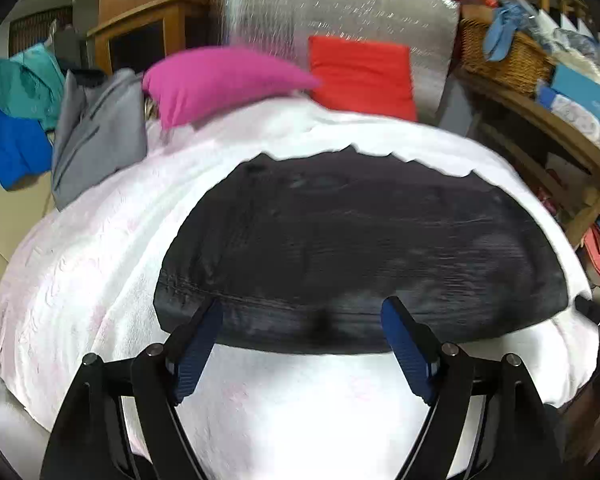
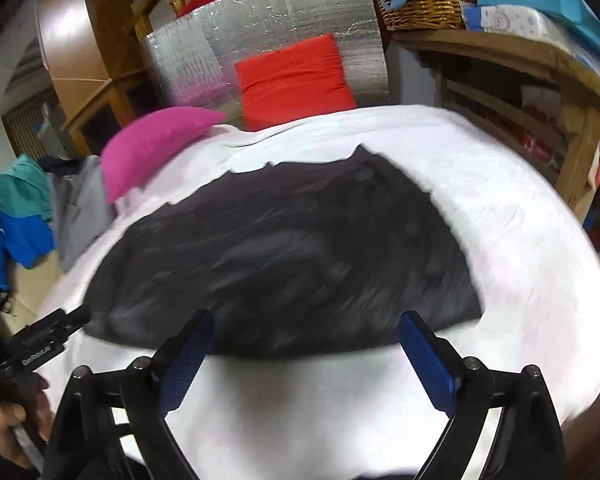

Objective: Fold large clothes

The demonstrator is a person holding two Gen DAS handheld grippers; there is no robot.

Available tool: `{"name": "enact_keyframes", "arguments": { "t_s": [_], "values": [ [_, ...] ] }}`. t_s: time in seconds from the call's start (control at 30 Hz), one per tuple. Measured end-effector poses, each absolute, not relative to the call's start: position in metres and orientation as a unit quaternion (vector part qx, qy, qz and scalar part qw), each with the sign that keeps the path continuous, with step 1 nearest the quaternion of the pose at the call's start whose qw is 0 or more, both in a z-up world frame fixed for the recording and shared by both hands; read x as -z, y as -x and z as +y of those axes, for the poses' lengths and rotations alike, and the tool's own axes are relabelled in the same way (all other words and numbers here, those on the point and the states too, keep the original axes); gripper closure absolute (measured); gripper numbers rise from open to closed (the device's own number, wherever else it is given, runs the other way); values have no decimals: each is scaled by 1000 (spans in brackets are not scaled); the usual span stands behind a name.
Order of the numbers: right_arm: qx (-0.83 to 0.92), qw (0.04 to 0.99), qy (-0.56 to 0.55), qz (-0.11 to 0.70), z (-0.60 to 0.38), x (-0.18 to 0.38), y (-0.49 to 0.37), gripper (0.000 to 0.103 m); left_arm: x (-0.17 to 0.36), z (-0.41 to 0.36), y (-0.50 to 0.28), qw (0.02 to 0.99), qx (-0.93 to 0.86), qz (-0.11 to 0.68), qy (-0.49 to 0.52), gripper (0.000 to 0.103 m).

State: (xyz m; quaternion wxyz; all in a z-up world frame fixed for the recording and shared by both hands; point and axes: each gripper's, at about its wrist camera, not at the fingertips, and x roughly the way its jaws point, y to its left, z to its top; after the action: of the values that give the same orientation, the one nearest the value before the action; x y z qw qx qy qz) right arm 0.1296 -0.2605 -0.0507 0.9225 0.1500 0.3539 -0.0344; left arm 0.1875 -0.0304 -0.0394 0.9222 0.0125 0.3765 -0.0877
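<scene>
Nearest to the cameras, both grippers stand with their fingers spread wide and nothing between them. The left gripper (image 1: 302, 316) hangs over the near edge of the dark garment (image 1: 360, 248), and its blue fingers (image 1: 198, 344) do not press on the cloth. The right gripper (image 2: 306, 330) is the same, released, above the near edge of that garment. At the near left of the right wrist view, a hand (image 2: 16, 420) holds the handle of the left tool.

The garment lies flat and already folded into a compact shape in the middle of the white bed cover (image 1: 80, 280). I judge that it was let go here because the fold is finished or needs a next fold, and the soft flat bed keeps it in shape.

Farther, at the left edge of the bed, a grey garment (image 1: 100, 136) and blue and teal clothes (image 1: 16, 120) wait in a heap, probably the next pieces. At the far side lean a pink pillow (image 1: 220, 80) and a red cushion (image 1: 364, 76), pushed away from the folding place. A wicker basket (image 1: 504, 56) stands on the shelf at far right.
</scene>
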Motion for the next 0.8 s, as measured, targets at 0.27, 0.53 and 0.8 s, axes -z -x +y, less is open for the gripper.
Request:
{"name": "enact_keyframes", "arguments": {
  "t_s": [0.27, 0.53, 0.8],
  "values": [
    [54, 924, -68, 372, -216, 65, -107, 5, 22, -35, -167, 924, 89, 371, -9, 15],
    [81, 932, -38, 350, -209, 53, -103, 1, 24, -33, -163, 923, 81, 377, -4, 13],
    [90, 937, -45, 334, -211, 44, -104, 0, 23, -39, -160, 923, 81, 377, -18, 12]
  ]
}}
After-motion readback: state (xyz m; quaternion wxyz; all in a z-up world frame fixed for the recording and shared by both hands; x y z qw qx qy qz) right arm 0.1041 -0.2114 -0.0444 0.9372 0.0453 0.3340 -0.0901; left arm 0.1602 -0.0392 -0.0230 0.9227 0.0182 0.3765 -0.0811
